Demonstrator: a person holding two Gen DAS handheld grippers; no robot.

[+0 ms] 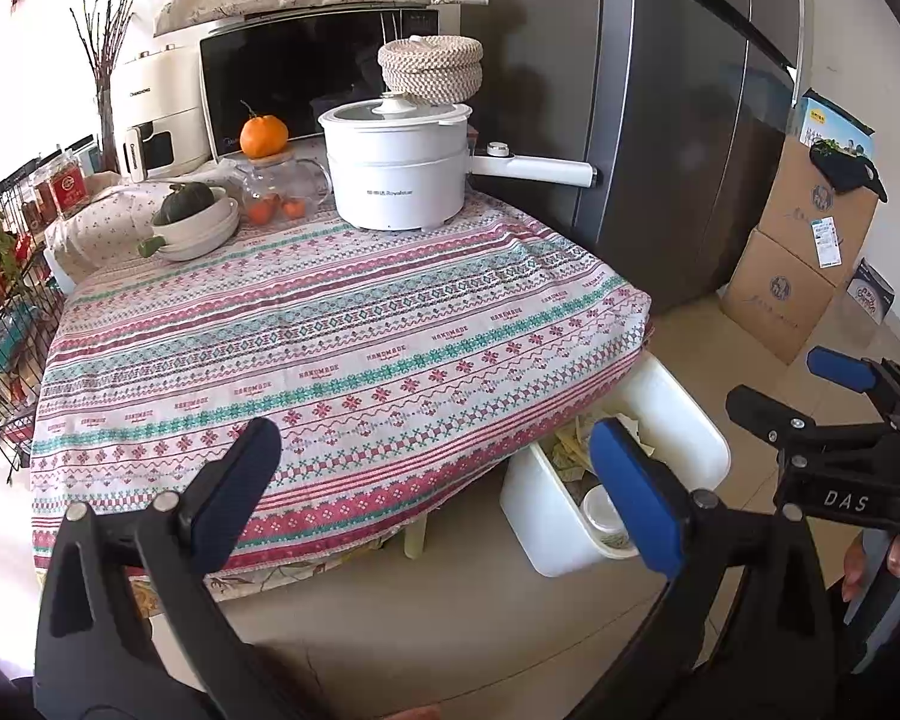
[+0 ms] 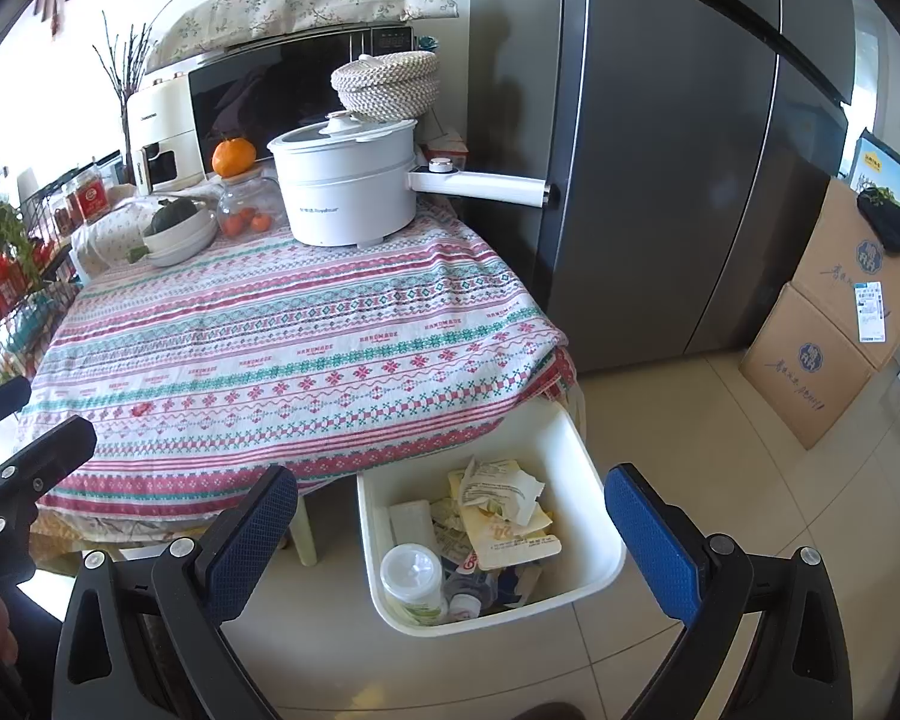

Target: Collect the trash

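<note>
A white trash bin (image 2: 600,564) stands on the floor by the table's near right corner. Inside lie a yellow wrapper (image 2: 504,534), crumpled paper (image 2: 498,480), a white lidded cup (image 2: 414,576) and a small bottle (image 2: 468,594). My right gripper (image 2: 456,546) hangs open just above the bin with nothing between its fingers. My left gripper (image 1: 438,492) is open and empty over the table's front edge; the bin (image 1: 552,540) shows past its right finger. The right gripper (image 1: 810,396) also appears at the right of the left wrist view.
The patterned tablecloth (image 1: 330,336) is bare in front. At the back stand a white electric pot (image 1: 399,171) with a long handle, a bowl with a squash (image 1: 195,222), a glass jar, an orange and a microwave. A grey fridge (image 2: 660,150) and cardboard boxes (image 2: 834,324) stand right.
</note>
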